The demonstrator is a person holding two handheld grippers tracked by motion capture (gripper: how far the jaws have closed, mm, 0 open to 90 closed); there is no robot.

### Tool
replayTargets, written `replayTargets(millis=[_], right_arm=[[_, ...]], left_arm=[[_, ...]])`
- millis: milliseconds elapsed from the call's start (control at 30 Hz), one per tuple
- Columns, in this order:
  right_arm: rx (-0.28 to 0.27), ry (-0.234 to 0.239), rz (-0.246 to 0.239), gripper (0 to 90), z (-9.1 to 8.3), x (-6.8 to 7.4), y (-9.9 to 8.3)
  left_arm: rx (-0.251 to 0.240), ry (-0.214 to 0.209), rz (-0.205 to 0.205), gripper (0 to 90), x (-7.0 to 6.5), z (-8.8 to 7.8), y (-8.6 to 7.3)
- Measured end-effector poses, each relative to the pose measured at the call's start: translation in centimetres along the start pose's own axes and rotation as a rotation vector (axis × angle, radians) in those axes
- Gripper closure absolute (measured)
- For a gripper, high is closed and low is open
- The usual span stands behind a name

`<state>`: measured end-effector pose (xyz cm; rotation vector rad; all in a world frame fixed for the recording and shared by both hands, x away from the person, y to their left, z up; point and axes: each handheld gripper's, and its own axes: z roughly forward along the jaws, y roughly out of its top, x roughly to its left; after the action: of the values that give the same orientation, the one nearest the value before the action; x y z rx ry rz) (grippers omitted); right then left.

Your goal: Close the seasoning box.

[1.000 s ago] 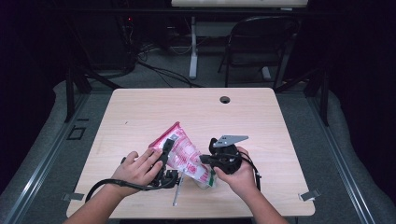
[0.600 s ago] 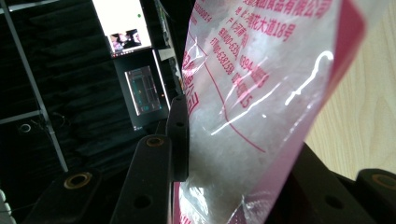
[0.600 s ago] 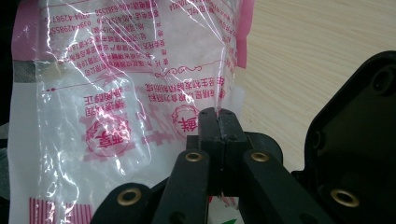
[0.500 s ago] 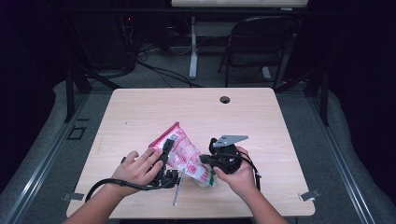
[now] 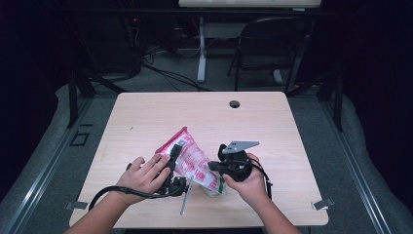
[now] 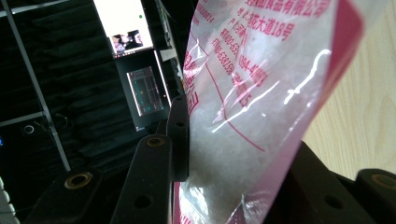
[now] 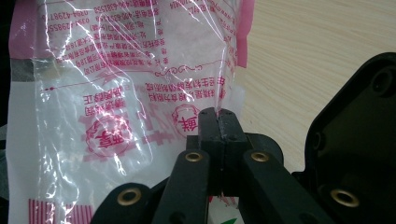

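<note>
Right gripper [image 7: 218, 114] has its jaws pressed tight together, pinching the thin edge of the plastic bag [image 7: 121, 93] right at its tips, with the printed film spreading up and off to that gripper's left. Left gripper [image 6: 233, 140] is clamped around the fat part of the same bag [image 6: 252, 107], one jaw flat against the white filling and the other hidden behind the pink film. In the high view the bag [image 5: 190, 158] hangs slanted between the two, left gripper [image 5: 171, 155] on its near-left side, right gripper [image 5: 225, 168] at its lower end, pink top corner pointing away from both hands. Just below the bag, between the grippers, a thin metal stick [image 5: 185, 200] lies on the counter [image 5: 146, 117].
</note>
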<state>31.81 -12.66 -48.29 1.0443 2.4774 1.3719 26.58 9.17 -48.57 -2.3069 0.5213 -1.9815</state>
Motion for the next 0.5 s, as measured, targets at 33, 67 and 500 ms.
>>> replayTargets(millis=[33, 67, 500], right_arm=[[0.0, 0.0, 0.0, 90.0, 0.01, 0.0, 0.0], [0.0, 0.0, 0.0, 90.0, 0.0, -0.01, 0.0], [-0.008, 0.002, -0.002, 90.0, -0.12, -0.02, 0.03]], left_arm=[[0.0, 0.0, 0.0, 70.2, 0.0, 0.0, 0.0], [0.0, -0.001, 0.002, 70.2, 0.04, 0.01, 0.0], [-0.002, 0.007, -0.006, 70.3, 0.26, -0.02, 0.04]])
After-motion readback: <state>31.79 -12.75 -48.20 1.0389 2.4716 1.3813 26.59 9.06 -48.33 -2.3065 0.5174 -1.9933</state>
